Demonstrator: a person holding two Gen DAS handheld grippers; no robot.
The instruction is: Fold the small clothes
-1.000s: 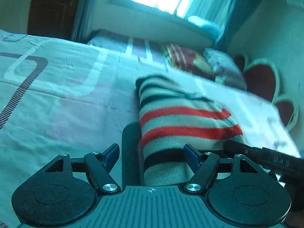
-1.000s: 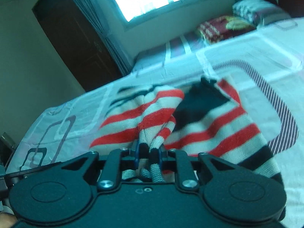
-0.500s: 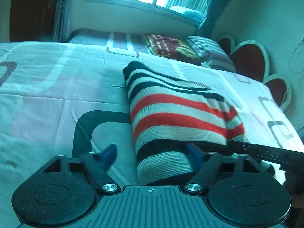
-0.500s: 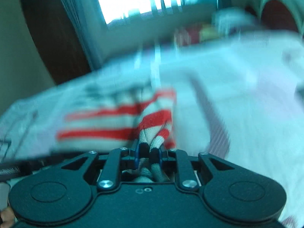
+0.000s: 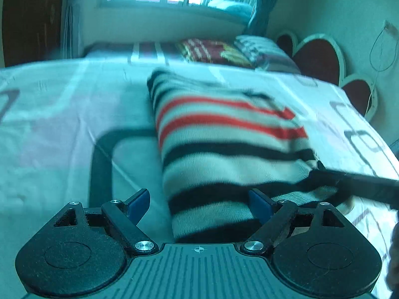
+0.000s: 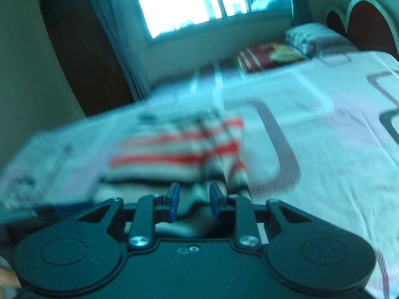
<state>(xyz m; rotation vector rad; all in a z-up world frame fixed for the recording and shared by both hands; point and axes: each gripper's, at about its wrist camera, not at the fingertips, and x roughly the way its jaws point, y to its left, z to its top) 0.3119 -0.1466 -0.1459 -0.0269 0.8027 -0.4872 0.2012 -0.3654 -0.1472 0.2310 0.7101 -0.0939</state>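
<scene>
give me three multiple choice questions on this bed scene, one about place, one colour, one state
1. Where does the striped sweater lie?
A. on the bed sheet
B. on a chair
C. on the floor

2. Which stripe colours does it show besides the pale ones?
A. green and yellow
B. red and black
C. blue only

3. How do the left gripper jaws stand?
A. clamped on a pillow
B. shut with nothing between
C. wide apart

Key: 1 A, the sheet spreads all around it; 2 B, red bands above black ones; 3 C, the blue pads sit far apart.
</scene>
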